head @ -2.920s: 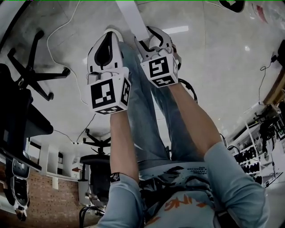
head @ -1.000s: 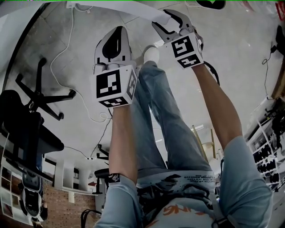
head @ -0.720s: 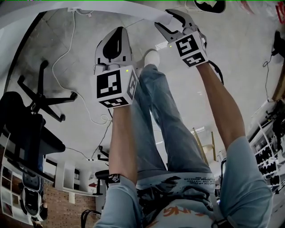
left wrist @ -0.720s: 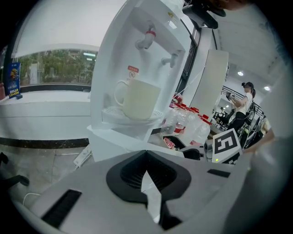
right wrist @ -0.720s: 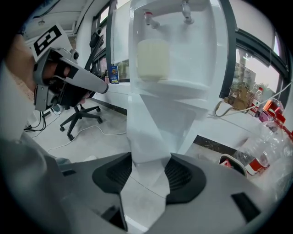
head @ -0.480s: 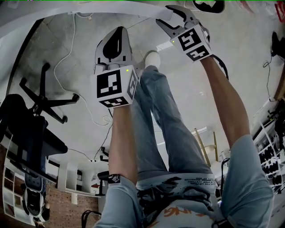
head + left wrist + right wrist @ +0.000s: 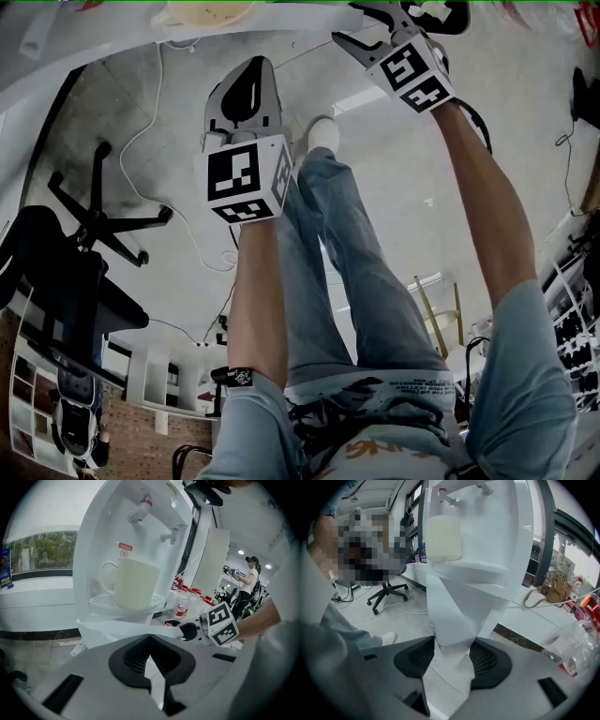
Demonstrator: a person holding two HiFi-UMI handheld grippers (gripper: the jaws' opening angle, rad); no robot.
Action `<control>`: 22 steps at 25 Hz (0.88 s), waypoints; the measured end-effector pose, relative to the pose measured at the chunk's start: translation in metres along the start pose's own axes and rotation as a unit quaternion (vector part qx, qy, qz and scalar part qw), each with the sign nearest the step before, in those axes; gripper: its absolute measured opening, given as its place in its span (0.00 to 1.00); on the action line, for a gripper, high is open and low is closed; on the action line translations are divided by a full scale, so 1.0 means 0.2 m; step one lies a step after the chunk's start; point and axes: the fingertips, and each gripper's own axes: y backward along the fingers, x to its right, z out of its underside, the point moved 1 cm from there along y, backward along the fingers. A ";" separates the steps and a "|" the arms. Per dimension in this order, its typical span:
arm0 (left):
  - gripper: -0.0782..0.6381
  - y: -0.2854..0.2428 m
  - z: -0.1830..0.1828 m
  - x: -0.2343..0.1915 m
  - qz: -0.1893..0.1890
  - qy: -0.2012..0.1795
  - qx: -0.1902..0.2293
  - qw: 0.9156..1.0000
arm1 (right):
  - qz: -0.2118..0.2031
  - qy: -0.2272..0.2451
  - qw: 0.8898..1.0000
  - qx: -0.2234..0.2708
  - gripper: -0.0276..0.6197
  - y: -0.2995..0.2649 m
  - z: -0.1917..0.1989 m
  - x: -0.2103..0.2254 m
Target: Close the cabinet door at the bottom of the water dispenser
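The white water dispenser [image 7: 108, 527] has a cream mug [image 7: 136, 590] on its drip tray. Its bottom cabinet door [image 7: 454, 616] is a white panel that runs as a pale band along the top of the head view [image 7: 234, 36]. My right gripper [image 7: 361, 23] is at that door's free edge. The edge lies between my right gripper's pads [image 7: 452, 660] and touches both, while the jaws are opening. My left gripper [image 7: 251, 66] hangs lower and to the left, off the door, shut with nothing in it [image 7: 152, 667]. The right gripper [image 7: 190, 631] also shows in the left gripper view.
A black office chair [image 7: 89, 216] and a white cable [image 7: 141, 141] are on the floor to the left. The person's legs and white shoe [image 7: 323, 136] are below the grippers. Plastic bottles [image 7: 180, 604] stand beside the dispenser. Shelves [image 7: 581, 328] line the right side.
My right gripper has travelled up and to the right in the head view, and the door has swung with it toward the dispenser. My left gripper has followed a little.
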 end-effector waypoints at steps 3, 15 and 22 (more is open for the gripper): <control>0.14 -0.03 -0.03 0.00 -0.001 0.007 0.004 1.000 | -0.004 -0.020 1.000 0.001 0.42 -0.01 -0.01 0.04; 0.14 -0.13 -0.08 0.01 0.006 -0.005 0.006 1.000 | 0.038 -0.101 0.994 0.017 0.37 -0.07 -0.06 0.26; 0.14 -0.17 -0.11 0.01 0.007 -0.003 0.008 1.000 | 0.065 -0.121 0.990 0.029 0.33 -0.12 -0.13 0.40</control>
